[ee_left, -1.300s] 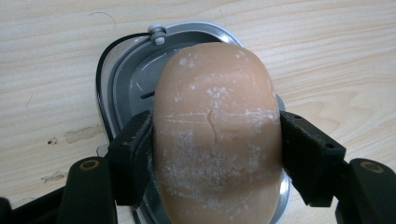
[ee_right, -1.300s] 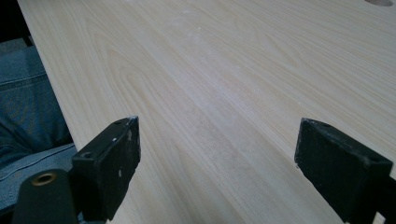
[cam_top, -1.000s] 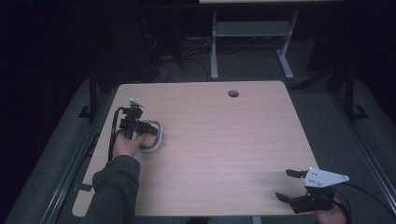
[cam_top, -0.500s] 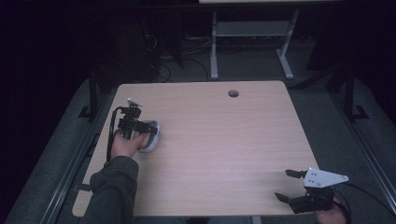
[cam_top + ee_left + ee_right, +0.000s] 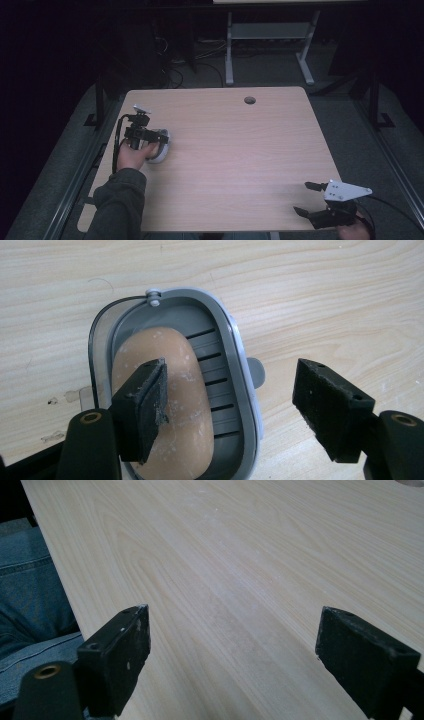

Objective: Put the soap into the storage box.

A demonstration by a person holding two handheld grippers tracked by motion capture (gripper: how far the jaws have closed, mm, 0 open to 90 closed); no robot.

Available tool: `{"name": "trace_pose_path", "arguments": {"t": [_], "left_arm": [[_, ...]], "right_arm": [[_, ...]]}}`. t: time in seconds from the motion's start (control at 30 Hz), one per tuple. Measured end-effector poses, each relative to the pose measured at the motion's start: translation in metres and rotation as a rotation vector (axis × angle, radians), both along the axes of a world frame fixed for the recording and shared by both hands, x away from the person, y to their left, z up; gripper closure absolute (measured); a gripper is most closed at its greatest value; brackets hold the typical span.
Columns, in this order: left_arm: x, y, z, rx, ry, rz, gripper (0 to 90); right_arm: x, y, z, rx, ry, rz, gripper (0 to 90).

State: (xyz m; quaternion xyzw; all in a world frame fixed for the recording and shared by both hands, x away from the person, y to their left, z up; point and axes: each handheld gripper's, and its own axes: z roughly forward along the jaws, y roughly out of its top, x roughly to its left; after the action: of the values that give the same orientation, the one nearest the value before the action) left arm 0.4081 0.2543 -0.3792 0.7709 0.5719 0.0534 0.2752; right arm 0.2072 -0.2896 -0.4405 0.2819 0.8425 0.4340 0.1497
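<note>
A grey soap dish (image 5: 227,355) holding a tan bar of soap (image 5: 185,390) sits on the wooden table (image 5: 240,150) near its left edge, with a clear lid (image 5: 95,340) showing at its side. My left gripper (image 5: 235,410) points down over the dish (image 5: 162,148). Its jaws have just been opening: one hangs over the soap, the other over bare table, with the dish's rim between them and untouched. The left gripper (image 5: 148,141) is in a hand with a dark sleeve. My right gripper (image 5: 306,197) stands open over the table's front right corner, with nothing between its jaws (image 5: 230,650).
A round cable hole (image 5: 249,100) lies near the table's far edge. Behind the table stands a metal frame (image 5: 270,35) on a dark floor with cables. The person's jeans (image 5: 25,605) show past the table's near edge.
The left gripper's jaws have parted over the dish. The dish's outline beside the left hand looks smaller and flatter than a second ago. Neither hand has shifted.
</note>
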Motion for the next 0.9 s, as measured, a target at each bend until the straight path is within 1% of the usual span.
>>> {"name": "trace_pose_path", "arguments": {"t": [0.03,0.1,0.13,0.33,0.37,0.4,0.5,0.6,0.63,0.73,0.8,0.83,0.87,0.9], "left_arm": [[-0.001,0.0,0.001,-0.011,-0.001,-0.007,29.3],[-0.001,-0.001,0.001,-0.015,-0.004,-0.007,29.2],[-0.002,-0.001,0.002,-0.024,-0.005,-0.02,29.2],[-0.003,-0.004,0.004,-0.036,-0.017,-0.033,29.1],[-0.004,-0.004,0.005,-0.047,-0.02,-0.036,29.0],[-0.004,-0.004,0.005,-0.047,-0.02,-0.036,28.9],[-0.006,-0.004,0.007,-0.077,-0.03,-0.048,28.6],[-0.007,-0.003,0.009,-0.087,-0.036,-0.056,28.6],[-0.008,-0.003,0.009,-0.108,-0.038,-0.056,28.4],[-0.008,-0.002,0.011,-0.116,-0.043,-0.063,28.0],[-0.01,-0.003,0.012,-0.145,-0.044,-0.073,28.0],[-0.011,-0.003,0.015,-0.159,-0.053,-0.083,28.0],[-0.011,-0.003,0.015,-0.159,-0.053,-0.083,28.0],[-0.012,-0.004,0.016,-0.176,-0.056,-0.089,28.0]], "right_arm": [[0.0,0.0,0.0,-0.001,0.0,0.0,13.8],[0.0,0.0,0.0,-0.002,0.003,-0.001,13.8],[0.0,0.0,-0.001,-0.002,0.004,0.0,13.8],[0.0,0.0,0.0,-0.003,0.002,-0.002,13.8],[0.0,0.0,0.0,-0.003,0.003,-0.002,13.8],[0.0,0.0,0.0,-0.003,0.003,-0.002,13.8],[0.0,0.0,0.0,-0.005,0.002,-0.002,13.8],[0.0,0.0,0.0,-0.005,0.003,-0.002,13.8],[0.0,0.0,-0.001,-0.006,0.004,-0.003,13.8],[0.001,0.0,-0.001,-0.006,0.004,-0.003,13.8],[0.001,0.0,-0.001,-0.006,0.004,-0.003,13.8],[0.001,0.0,-0.001,-0.008,0.004,-0.003,13.8],[0.001,0.0,-0.001,-0.008,0.004,-0.003,13.8],[0.001,0.0,-0.001,-0.008,0.003,-0.003,13.8]]}}
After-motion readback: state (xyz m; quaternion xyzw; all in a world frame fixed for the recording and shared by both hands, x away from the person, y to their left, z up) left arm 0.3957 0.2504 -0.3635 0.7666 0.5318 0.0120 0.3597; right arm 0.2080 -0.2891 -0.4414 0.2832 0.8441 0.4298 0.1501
